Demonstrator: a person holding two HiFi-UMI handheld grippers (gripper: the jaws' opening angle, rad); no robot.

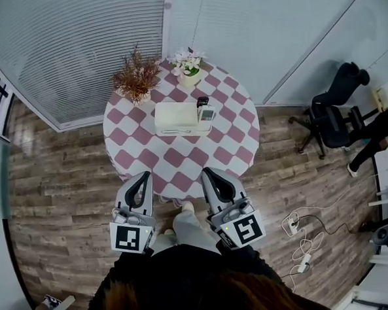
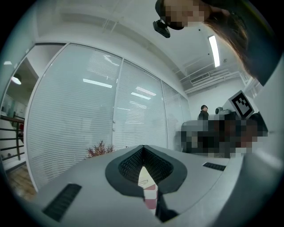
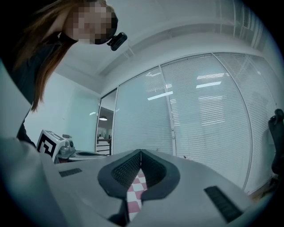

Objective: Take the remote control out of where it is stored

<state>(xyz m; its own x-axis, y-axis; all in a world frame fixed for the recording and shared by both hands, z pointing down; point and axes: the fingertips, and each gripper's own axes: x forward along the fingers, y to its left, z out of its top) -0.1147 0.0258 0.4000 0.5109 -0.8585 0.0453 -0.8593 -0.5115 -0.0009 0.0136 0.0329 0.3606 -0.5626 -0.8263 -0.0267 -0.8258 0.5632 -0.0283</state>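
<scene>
Left tool point(image 1: 145, 177) and right tool point(image 1: 207, 173) are hovering at the near edge of the table point(image 1: 181, 160), both pinched closed and gripping nothing. Remote control point(image 1: 206, 112) is sitting just beside white box point(image 1: 176, 115).

The left gripper point(image 1: 145, 175) and right gripper point(image 1: 207, 173) point level, side by side, fingers point(image 1: 142, 188) pressed together.
</scene>
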